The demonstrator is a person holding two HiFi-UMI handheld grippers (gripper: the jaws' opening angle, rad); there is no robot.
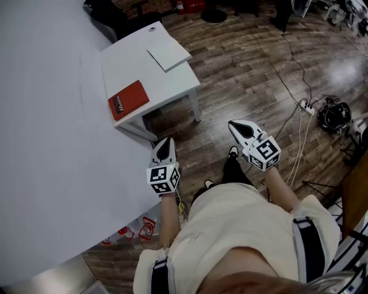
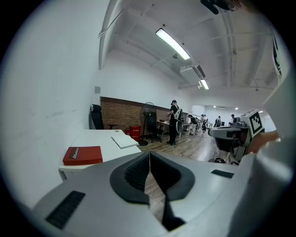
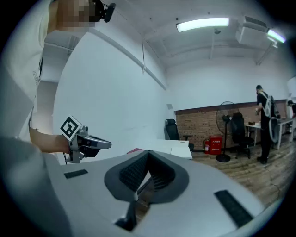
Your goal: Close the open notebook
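A red notebook lies closed on the near end of a small white table, with a pale closed notebook farther back. The left gripper view shows the same red notebook and pale notebook. My left gripper hangs over the wood floor just off the table's near corner, its jaws shut on nothing. Further right, over the floor, my right gripper is also shut and empty. Neither touches the table. The right gripper view shows only a red sliver of the red notebook.
A big white wall runs along the left. A power strip with cables and a black bundle lie on the floor at right. A black office chair stands behind the table. People stand far off.
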